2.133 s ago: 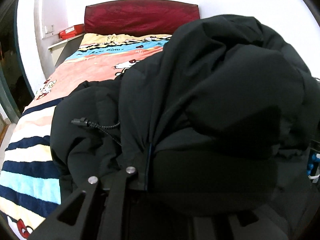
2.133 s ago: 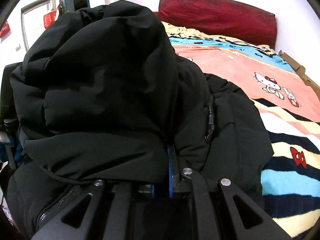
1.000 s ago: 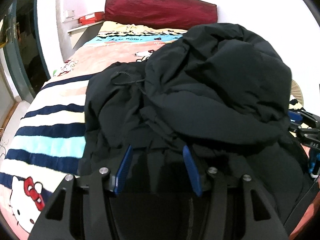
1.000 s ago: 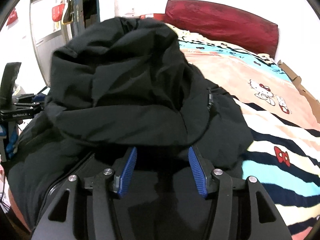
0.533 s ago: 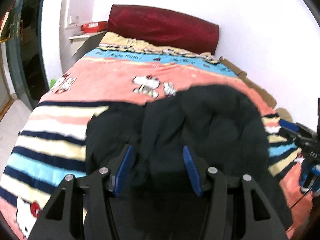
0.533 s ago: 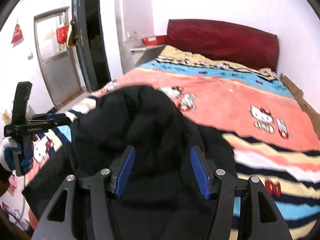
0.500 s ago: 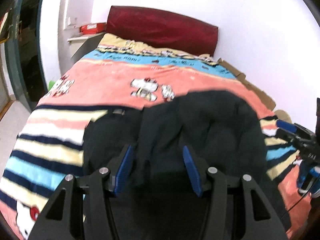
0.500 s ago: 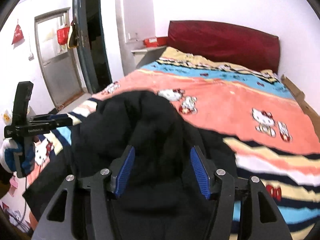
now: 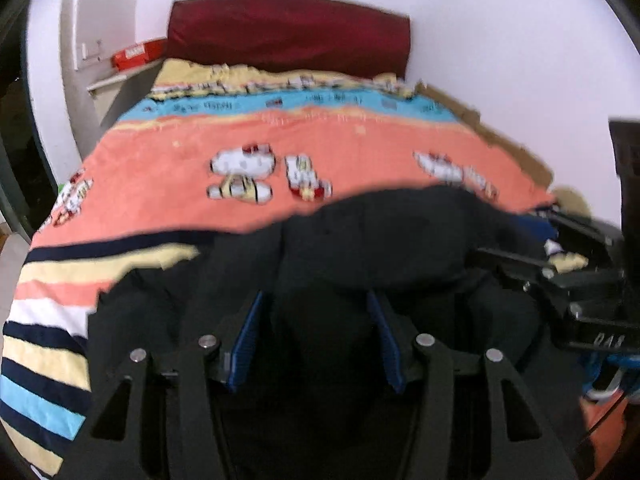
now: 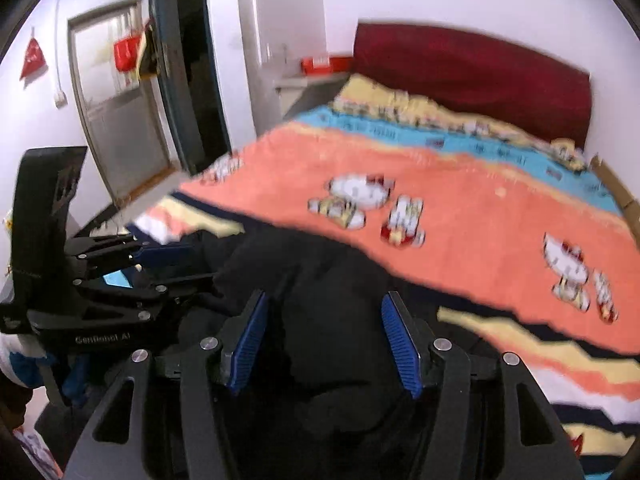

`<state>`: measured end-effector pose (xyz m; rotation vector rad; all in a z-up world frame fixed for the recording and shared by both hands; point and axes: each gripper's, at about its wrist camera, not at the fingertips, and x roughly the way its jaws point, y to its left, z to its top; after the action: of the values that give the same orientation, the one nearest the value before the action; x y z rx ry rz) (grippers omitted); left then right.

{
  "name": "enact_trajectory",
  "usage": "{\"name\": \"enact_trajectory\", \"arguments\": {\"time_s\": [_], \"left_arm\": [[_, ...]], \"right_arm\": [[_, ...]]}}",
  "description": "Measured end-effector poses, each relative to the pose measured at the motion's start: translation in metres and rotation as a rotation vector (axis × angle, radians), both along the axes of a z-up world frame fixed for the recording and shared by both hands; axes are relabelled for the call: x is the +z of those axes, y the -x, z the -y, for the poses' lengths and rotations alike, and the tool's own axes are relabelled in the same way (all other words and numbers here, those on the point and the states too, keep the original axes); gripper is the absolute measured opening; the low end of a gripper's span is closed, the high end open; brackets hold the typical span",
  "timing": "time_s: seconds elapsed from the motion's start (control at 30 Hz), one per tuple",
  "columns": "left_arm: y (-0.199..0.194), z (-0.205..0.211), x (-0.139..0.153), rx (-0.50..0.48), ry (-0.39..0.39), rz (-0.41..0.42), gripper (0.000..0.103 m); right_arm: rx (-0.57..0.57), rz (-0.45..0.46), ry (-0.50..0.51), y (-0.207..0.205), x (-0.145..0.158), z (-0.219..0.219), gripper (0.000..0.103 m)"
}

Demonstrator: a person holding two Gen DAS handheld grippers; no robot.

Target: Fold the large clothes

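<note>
A black padded jacket (image 9: 400, 240) lies bunched in a soft mound at the foot of the bed (image 9: 360, 152), on its striped cartoon-cat cover. The left gripper (image 9: 316, 320) and right gripper (image 10: 324, 332) both hover over it, jaws apart, blue pads clear of the cloth. White lettering on the left gripper's side, seen from the right wrist, reads roughly "GenRobot AI". Motion blur hides the jacket's seams and zipper; its near edge is covered by the gripper frames.

The jacket (image 9: 380, 248) lies heaped on the near end of the bed (image 9: 340, 152) — the headboard (image 9: 288, 36) stands at the far end, a box (image 9: 138, 54) on the shelf (image 9: 116, 78) left of it.
</note>
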<state>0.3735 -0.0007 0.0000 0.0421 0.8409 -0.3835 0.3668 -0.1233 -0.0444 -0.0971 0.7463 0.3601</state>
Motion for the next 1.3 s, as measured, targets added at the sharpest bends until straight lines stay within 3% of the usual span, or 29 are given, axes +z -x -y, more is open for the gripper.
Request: {"name": "enact_trajectory", "arguments": {"time_s": [0.07, 0.13, 0.33, 0.43, 0.53, 0.73, 0.97, 1.13, 1.3], "left_arm": [[0.009, 0.004, -0.023, -0.023, -0.048, -0.005, 0.051], [0.019, 0.002, -0.035, -0.020, -0.037, 0.010, 0.052], [0.045, 0.001, -0.064, -0.031, -0.036, 0.017, 0.054], [0.061, 0.005, -0.075, -0.041, -0.073, 0.043, 0.054], [0.058, 0.008, -0.084, -0.038, -0.096, 0.041, 0.054], [0.027, 0.010, -0.102, -0.008, -0.102, 0.012, 0.054], [0.023, 0.007, -0.082, -0.022, -0.099, -0.082, 0.054], [0.050, -0.005, -0.043, -0.020, -0.028, -0.071, 0.054], [0.078, 0.000, -0.034, -0.060, -0.038, -0.071, 0.054]], "right_arm": [[0.008, -0.067, 0.025, 0.000, -0.024, 0.000, 0.058], [0.023, -0.118, 0.037, 0.006, -0.048, 0.001, 0.058], [0.033, -0.185, 0.005, 0.029, -0.086, 0.007, 0.059], [0.039, -0.195, 0.026, 0.042, -0.100, 0.004, 0.059], [0.032, -0.191, 0.069, 0.045, -0.109, -0.003, 0.059], [-0.018, -0.224, 0.059, 0.008, -0.130, -0.002, 0.059], [-0.049, -0.252, 0.062, 0.006, -0.115, -0.004, 0.058], [-0.045, -0.188, 0.044, 0.041, -0.074, 0.000, 0.058], [0.015, -0.191, 0.067, 0.075, -0.057, -0.004, 0.058]]}}
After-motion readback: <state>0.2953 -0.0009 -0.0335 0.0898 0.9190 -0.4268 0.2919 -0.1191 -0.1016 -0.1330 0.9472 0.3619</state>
